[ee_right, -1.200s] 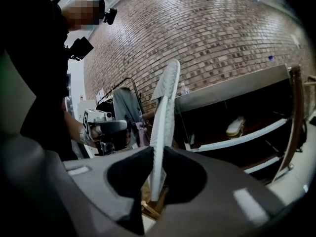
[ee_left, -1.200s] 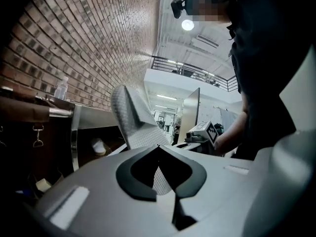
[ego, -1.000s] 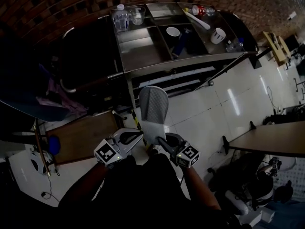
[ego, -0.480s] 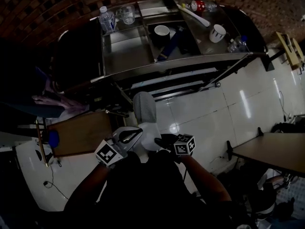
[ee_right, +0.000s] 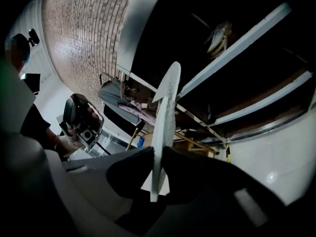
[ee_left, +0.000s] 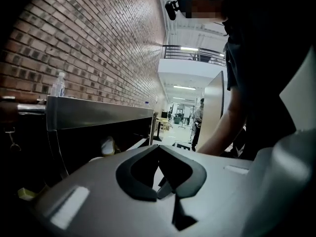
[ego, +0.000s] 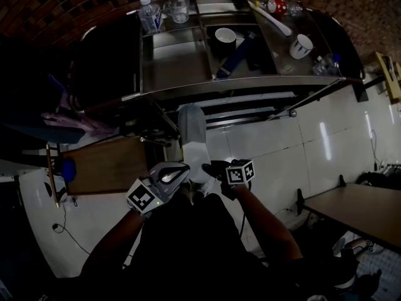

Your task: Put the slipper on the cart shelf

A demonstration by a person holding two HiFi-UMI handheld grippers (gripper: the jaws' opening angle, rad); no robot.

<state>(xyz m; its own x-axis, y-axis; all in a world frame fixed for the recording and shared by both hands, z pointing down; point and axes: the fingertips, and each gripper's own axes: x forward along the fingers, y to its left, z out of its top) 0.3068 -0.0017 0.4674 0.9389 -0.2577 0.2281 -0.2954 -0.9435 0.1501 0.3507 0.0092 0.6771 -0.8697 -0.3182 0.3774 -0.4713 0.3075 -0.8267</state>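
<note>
Before the cart [ego: 238, 85], slipper [ego: 191, 127] pinched edge-on in right claw [ego: 208, 167]; left claw [ego: 182, 170] seemingly shut, empty

No legible text, brand or number anywhere; label on the water bottle [ego: 149, 15] too small.

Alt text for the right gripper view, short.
The right claw is shut on a white slipper, seen edge-on, aimed at the dark metal cart's lower shelves. A brick wall curves along the upper left.
</note>
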